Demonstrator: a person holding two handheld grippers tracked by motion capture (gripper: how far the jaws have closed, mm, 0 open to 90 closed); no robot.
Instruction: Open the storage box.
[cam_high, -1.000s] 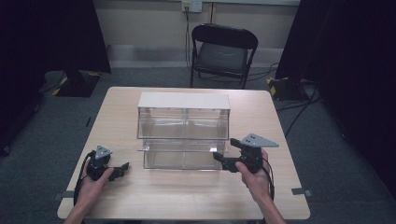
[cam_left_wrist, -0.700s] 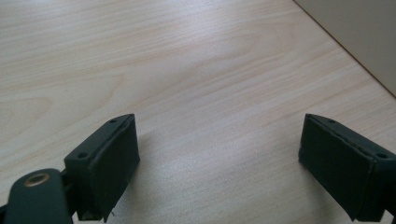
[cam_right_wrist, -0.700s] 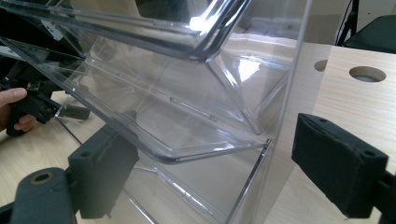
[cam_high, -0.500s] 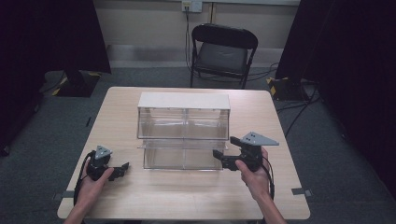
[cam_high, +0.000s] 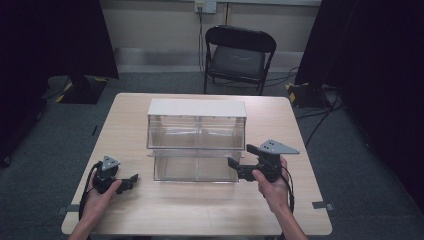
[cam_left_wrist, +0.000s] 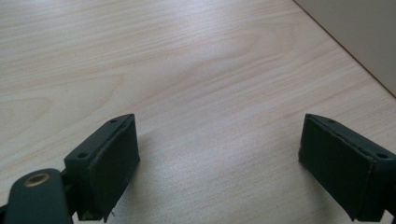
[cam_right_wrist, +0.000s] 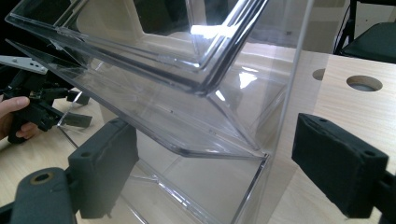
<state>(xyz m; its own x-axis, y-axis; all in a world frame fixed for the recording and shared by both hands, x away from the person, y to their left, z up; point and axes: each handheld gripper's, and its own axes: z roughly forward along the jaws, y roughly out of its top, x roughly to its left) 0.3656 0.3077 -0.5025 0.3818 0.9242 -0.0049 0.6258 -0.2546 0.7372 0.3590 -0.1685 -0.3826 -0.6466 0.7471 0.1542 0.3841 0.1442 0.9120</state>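
We start with the wooden table (cam_high: 200, 210), which takes up the middle of the high view, with a black folding chair (cam_high: 239, 55) beyond it at the top of the frame. At the centre of the table stands the clear acrylic two-tier bin organiser (cam_high: 196, 140), white-topped, and both tiers look empty as far as we can tell.

Over to the lower right of centre: the right gripper (cam_high: 239, 161) sits right at the organiser's lower right corner. In the right gripper view its jaws stand wide apart, one at each lower corner of the frame, with the lower tilt-out bin (cam_right_wrist: 187, 116) and the organiser's clear side wall between them. Nothing is clamped yet; we cannot tell whether a pad is touching the plastic.

Down at the lower left, the left gripper (cam_high: 131, 181) rests low on the table, near the organiser's left end but apart from it. The left gripper view shows its jaws spread wide over bare wood grain, holding nothing.

Our read: this is early going. The approach on the right looks made, while the grasp on the bin and any pulling or tipping are still to come, and the left has yet to join in.
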